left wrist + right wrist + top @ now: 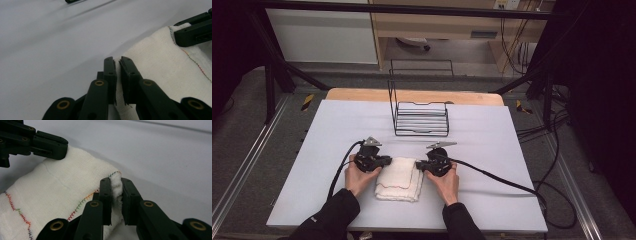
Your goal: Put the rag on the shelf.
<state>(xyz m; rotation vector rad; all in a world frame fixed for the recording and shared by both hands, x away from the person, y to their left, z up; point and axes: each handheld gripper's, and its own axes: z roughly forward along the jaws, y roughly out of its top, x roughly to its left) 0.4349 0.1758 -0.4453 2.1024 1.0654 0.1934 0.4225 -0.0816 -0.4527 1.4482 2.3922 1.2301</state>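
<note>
A folded white cloth [399,178] with coloured stitching along its hem lies on the white table near the front edge. My left gripper [388,161] is shut on the cloth's far left corner; in the left gripper view the jaws pinch a thin fold of cloth [160,62]. My right gripper [418,165] is shut on the far right corner, where a thick wad of cloth [62,192] sits squeezed between the pads in the right gripper view. Each gripper view also shows the other gripper's black jaws on the cloth's far side.
A black wire rack [421,117] stands upright at the back middle of the table [492,145]. Cables trail from both grippers across the table, the right one [507,182] running to the right edge. Metal frame legs flank the table.
</note>
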